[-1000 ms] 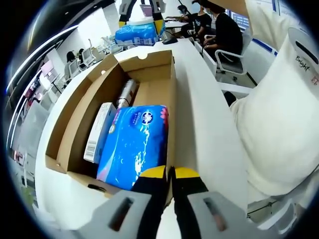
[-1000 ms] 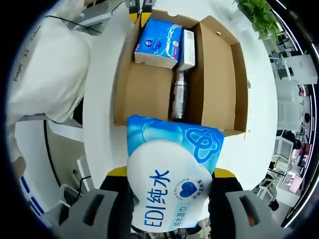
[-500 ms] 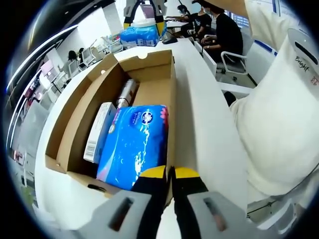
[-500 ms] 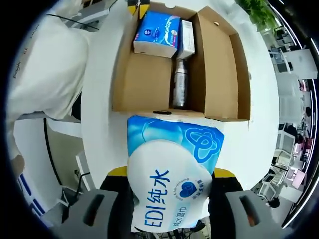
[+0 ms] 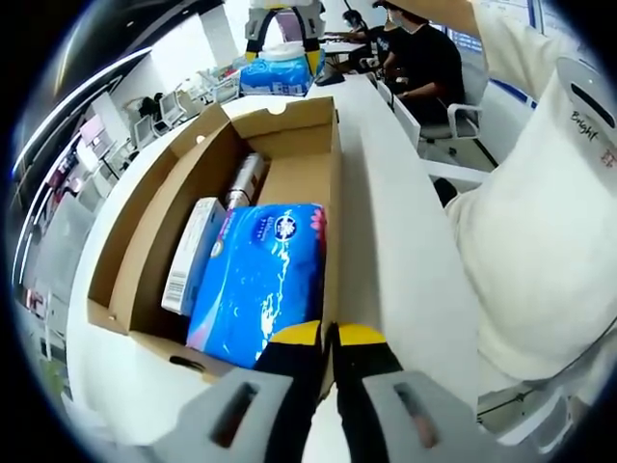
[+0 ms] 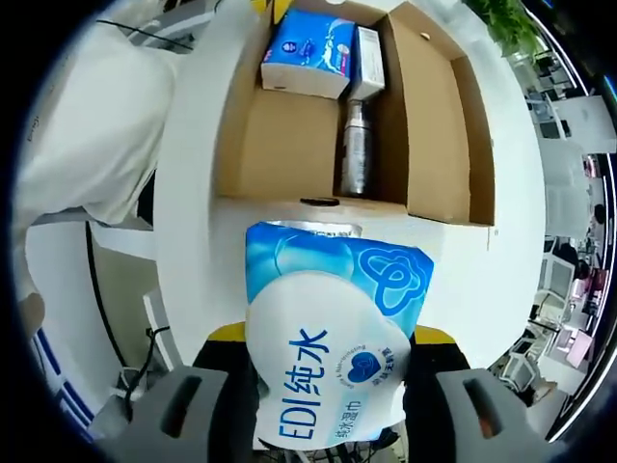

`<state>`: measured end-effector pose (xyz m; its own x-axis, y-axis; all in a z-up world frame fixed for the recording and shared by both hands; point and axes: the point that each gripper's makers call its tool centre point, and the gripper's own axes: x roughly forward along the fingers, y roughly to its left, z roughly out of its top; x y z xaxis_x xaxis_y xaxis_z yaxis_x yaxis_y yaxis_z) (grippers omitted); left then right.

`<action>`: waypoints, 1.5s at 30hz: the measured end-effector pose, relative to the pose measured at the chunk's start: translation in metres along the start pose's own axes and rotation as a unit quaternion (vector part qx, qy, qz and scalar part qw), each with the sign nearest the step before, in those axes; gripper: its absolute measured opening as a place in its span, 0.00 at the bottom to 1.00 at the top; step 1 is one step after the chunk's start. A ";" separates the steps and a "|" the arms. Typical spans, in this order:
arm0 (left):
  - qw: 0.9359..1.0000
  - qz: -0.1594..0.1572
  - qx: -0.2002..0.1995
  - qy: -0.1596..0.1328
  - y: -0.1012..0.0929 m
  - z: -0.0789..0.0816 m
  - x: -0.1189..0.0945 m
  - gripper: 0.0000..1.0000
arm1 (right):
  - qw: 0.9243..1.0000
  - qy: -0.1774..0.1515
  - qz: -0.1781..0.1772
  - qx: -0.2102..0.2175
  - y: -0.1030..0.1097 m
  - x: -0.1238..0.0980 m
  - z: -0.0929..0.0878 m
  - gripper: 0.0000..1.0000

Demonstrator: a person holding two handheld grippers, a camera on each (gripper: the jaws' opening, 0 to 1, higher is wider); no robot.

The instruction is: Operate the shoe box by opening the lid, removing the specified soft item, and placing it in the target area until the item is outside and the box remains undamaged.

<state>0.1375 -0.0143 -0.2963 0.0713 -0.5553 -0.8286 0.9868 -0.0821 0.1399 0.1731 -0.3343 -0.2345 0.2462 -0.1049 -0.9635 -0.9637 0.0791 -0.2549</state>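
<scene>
The open cardboard shoe box (image 5: 289,121) lies on a white table (image 5: 386,222). Inside it are a blue tissue pack (image 5: 255,280), a white carton (image 5: 191,256) and a metal bottle (image 5: 245,180). My left gripper (image 5: 330,335) is shut on the box's near right wall. My right gripper (image 6: 333,333) is shut on a blue and white wet wipes pack (image 6: 333,357), held over the table just outside the box (image 6: 280,145). In the left gripper view that wipes pack (image 5: 275,75) hangs beyond the box's far end.
A person in a white top (image 5: 540,222) stands close along the table's right side, also seen as a sleeve (image 6: 87,125). Seated people (image 5: 424,58) and desks are farther back. A green plant (image 6: 501,24) is beyond the box. Bare table (image 6: 193,241) flanks the box.
My right gripper has drawn back from the box with the wipes pack, so the box sits higher and farther off in its view. The left gripper has kept its hold.
</scene>
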 end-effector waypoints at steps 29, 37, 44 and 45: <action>1.000 0.001 -0.003 0.001 0.011 -0.004 0.000 0.03 | 0.999 -0.021 0.023 -0.022 0.010 0.055 0.005 0.59; 1.000 0.000 -0.003 0.000 0.010 -0.004 0.000 0.03 | 0.999 -0.021 0.023 -0.021 0.007 0.058 0.004 0.59; 1.000 -0.001 -0.003 -0.002 0.010 -0.004 0.000 0.03 | 0.999 -0.018 0.025 -0.025 0.008 0.065 0.004 0.59; 1.000 -0.001 -0.003 -0.002 0.010 -0.004 0.000 0.03 | 0.999 -0.017 0.026 -0.026 0.009 0.065 0.004 0.59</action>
<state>0.1474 -0.0122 -0.2969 0.0688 -0.5585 -0.8266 0.9876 -0.0789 0.1355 0.1811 -0.3369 -0.2998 0.1973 -0.0688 -0.9779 -0.9794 0.0312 -0.1997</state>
